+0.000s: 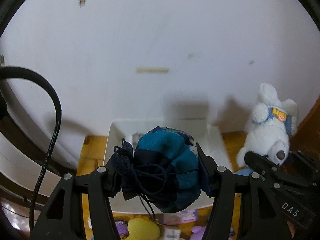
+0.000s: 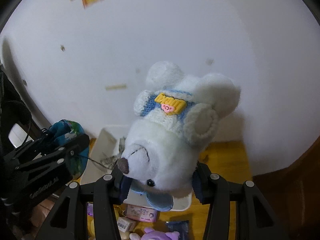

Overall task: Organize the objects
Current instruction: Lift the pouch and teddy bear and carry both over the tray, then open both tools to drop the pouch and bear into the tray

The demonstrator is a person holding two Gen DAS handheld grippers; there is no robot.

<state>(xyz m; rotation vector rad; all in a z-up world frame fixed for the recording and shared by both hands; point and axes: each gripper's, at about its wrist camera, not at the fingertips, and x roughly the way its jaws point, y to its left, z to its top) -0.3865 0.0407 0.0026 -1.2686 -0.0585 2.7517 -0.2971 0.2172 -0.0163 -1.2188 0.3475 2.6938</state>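
Observation:
My left gripper (image 1: pixel 160 172) is shut on a blue drawstring pouch (image 1: pixel 168 166) with dark cords, held in the air above a white bin (image 1: pixel 116 138). My right gripper (image 2: pixel 158 182) is shut on a white plush bear (image 2: pixel 168 140) in a knitted sweater with a yellow badge, held upside down by its head above the same bin (image 2: pixel 100 146). The bear also shows in the left wrist view (image 1: pixel 266 138), to the right of the pouch. The pouch shows at the left of the right wrist view (image 2: pixel 66 132), in the other gripper.
A white wall stands close behind the bin. On the wooden table (image 2: pixel 226 156) below lie small things: a yellow soft toy (image 1: pixel 142 228), a pink packet (image 2: pixel 142 214), a purple plush (image 2: pixel 160 235), a small box (image 2: pixel 126 223). A black cable (image 1: pixel 52 124) hangs at left.

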